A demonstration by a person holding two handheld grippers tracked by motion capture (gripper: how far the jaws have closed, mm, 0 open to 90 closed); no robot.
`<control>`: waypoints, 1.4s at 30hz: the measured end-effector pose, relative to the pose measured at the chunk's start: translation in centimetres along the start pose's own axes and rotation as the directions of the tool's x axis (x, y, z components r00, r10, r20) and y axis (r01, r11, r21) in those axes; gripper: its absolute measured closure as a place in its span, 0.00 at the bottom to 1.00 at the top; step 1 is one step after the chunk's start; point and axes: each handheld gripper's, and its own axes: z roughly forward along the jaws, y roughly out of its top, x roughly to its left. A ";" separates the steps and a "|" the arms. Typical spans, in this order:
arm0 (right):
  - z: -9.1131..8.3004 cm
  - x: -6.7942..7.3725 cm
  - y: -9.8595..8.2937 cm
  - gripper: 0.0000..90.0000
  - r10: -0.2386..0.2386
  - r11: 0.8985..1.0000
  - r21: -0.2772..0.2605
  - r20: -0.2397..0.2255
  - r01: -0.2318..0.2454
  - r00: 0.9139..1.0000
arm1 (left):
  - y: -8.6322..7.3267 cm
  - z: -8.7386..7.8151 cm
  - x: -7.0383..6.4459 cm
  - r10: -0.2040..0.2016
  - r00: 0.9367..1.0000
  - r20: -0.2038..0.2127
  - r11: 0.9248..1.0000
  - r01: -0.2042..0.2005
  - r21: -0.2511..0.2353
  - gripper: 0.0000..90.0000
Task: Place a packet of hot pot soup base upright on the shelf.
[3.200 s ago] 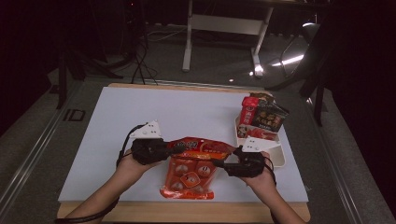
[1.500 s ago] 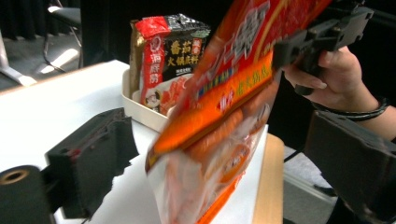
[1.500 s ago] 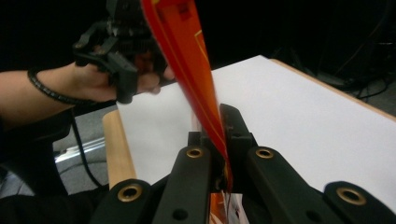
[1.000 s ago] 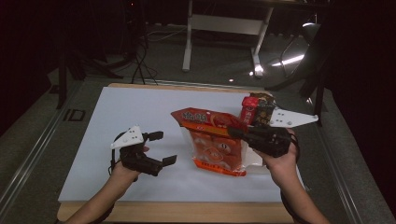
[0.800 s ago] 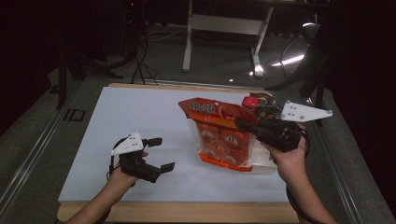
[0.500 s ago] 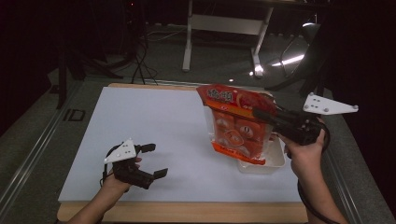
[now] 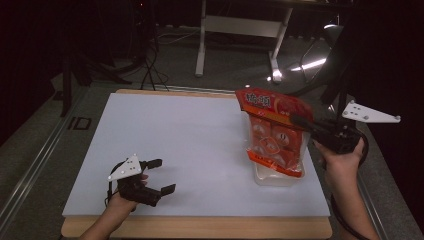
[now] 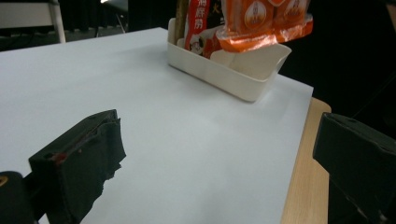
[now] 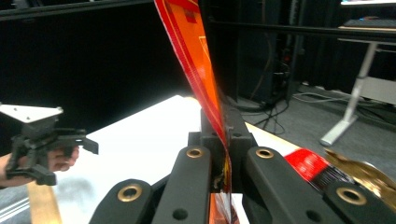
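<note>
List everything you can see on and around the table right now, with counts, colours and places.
Snack bag: one, orange-red, hanging over the bin's near end, pinched by the right claw.
Bin: one, cream, at the table's right edge.
Packets in bin: at least two, red and dark, standing at its far end; exact count unclear.
Table: one, white top with wooden edge.
Desk frame: one, white, on the floor beyond the table.
Left claw: one, black, open, low near the front-left corner.
Right claw: one, black, shut on the bag's edge.
</note>
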 end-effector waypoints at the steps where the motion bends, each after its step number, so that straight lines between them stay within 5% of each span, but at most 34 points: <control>1: -0.1 -0.2 -0.2 1.00 0.004 1.000 0.001 0.004 -0.004 1.000 | -0.1 0.0 0.1 -0.001 1.000 0.000 1.000 0.001 -0.004 0.02; 11: -0.1 -1.7 -2.1 1.00 0.018 0.999 0.025 0.076 -0.020 0.997 | -0.4 0.0 0.4 -0.023 1.000 -0.009 1.000 0.023 -0.007 0.02; 26: 1.0 -3.1 -5.2 1.00 0.103 0.994 0.040 0.049 -0.105 0.993 | -0.9 0.2 0.9 -0.039 0.999 -0.014 0.999 0.039 0.009 0.02; 42: 0.0 -4.8 -9.9 1.00 0.240 0.970 0.035 0.056 -0.242 0.969 | -1.1 0.6 0.9 -0.032 0.999 -0.005 0.999 0.032 0.028 0.02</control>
